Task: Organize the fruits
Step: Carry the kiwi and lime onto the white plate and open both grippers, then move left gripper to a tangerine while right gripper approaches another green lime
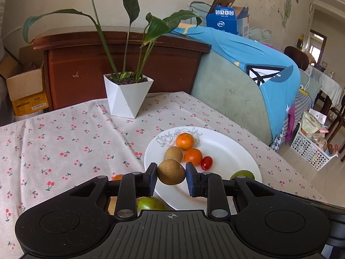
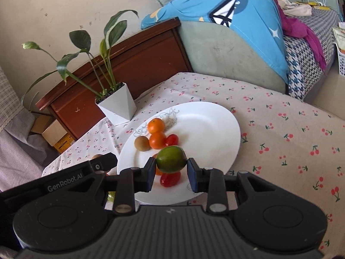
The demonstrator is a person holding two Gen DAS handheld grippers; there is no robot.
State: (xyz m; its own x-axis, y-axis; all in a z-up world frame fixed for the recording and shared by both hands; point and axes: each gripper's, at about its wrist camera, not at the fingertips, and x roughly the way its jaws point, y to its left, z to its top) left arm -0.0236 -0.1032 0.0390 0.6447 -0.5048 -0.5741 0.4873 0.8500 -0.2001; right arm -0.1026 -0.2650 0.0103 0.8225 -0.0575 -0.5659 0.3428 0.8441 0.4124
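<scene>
Both pairs of fingers are clenched on fruit: the left gripper pinches a brown kiwi across its middle, and the right gripper clamps a green lime-like fruit the same way. Each fruit hangs just above the white plate, the kiwi over the rim at about 7 o'clock, the green fruit over the near part at roughly 6 o'clock.

On the plate, two oranges, a second kiwi and a cherry tomato cluster toward 10 o'clock; the right wrist view shows another red tomato directly beneath the green fruit. Another green fruit lies off the plate on the cherry-print cloth.

To set these down well, I would steer the kiwi toward its twin and lower it until it touches before letting go, since round fruit probably rolls on the smooth dish. The green fruit should shift toward the bare area at 3 o'clock, clear of the tomato below, which could bruise or squirt away if pressed.
</scene>
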